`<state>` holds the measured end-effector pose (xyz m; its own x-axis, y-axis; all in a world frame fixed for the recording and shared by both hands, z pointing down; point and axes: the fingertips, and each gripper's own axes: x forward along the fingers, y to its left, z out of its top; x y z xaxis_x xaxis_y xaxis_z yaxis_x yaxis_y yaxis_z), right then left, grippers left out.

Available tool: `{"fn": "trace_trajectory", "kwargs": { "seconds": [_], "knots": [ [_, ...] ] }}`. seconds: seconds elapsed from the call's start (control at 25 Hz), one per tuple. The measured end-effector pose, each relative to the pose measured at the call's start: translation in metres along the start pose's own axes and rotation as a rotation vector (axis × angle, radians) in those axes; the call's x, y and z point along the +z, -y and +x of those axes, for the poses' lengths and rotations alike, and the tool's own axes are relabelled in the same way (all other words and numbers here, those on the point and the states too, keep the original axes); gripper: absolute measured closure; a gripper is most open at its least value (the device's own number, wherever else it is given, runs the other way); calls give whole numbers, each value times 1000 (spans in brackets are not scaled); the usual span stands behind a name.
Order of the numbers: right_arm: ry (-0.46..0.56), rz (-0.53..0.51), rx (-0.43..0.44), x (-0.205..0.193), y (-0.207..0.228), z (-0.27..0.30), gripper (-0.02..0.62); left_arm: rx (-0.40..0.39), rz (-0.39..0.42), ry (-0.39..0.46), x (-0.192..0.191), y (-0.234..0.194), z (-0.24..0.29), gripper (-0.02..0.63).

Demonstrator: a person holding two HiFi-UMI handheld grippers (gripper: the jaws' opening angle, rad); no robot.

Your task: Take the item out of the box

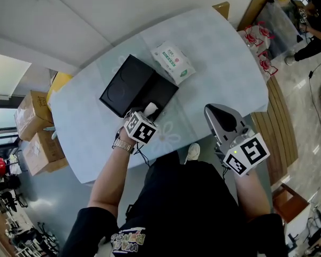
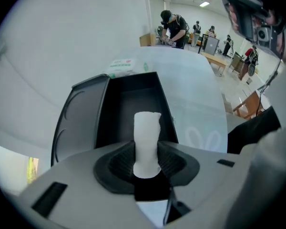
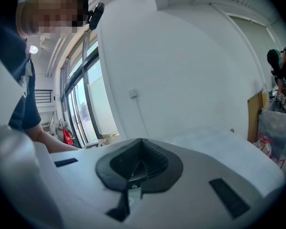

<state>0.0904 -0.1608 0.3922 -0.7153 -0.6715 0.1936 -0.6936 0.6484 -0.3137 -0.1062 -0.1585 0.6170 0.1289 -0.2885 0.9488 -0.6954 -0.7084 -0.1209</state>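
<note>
Nearest the head camera, the person's dark shirt and two forearms fill the lower frame, each hand carrying a gripper with its marker cube. The left claw point(image 2: 147, 163) is clamped on the white item point(image 2: 147, 132): its ribbed pads are pressed against the item's lower end, and the rest projects past the tips toward the open black box point(image 1: 163, 92). The item is held over the near edge of the box tray, with the hinged lid point(image 1: 123, 84) laid flat beside it on the bench point(image 1: 214, 63). Whether the far end is fully clear of the tray cannot be told.

The right claw point(image 3: 136, 168) is held level off the bench's near edge, its jaws together with nothing between them.

The item is judged to be light, since a grip at one end alone carries it without sag. Its matte surface and uneven top edge suggest something slightly soft, perhaps moulded or rolled, so a hard squeeze may dent it. A hold nearer the middle would be steadier, as the long free end could catch on the tray wall.

A packet of wet wipes point(image 1: 173, 62) lies beyond the box, apart from it.
</note>
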Motion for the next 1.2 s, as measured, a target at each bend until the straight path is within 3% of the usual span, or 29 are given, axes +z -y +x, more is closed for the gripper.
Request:
{"fn": "trace_trajectory", "kwargs": {
  "seconds": [0.24,0.56,0.68,0.92,1.2],
  "knots": [
    [15,-32,34,7,-11,-15,586,50,-123,215,18,0,-42,465],
    [32,-81,102,13,-33,-36,586,71,-235,677,59,29,-136,466],
    [34,-98,132,12,-44,-43,586,82,-279,809,65,43,-178,466],
    [32,-106,193,9,-70,-49,586,125,-297,937,57,68,-243,466],
    [22,-118,244,-2,-108,-45,586,150,-291,972,20,94,-272,466]
  ]
}}
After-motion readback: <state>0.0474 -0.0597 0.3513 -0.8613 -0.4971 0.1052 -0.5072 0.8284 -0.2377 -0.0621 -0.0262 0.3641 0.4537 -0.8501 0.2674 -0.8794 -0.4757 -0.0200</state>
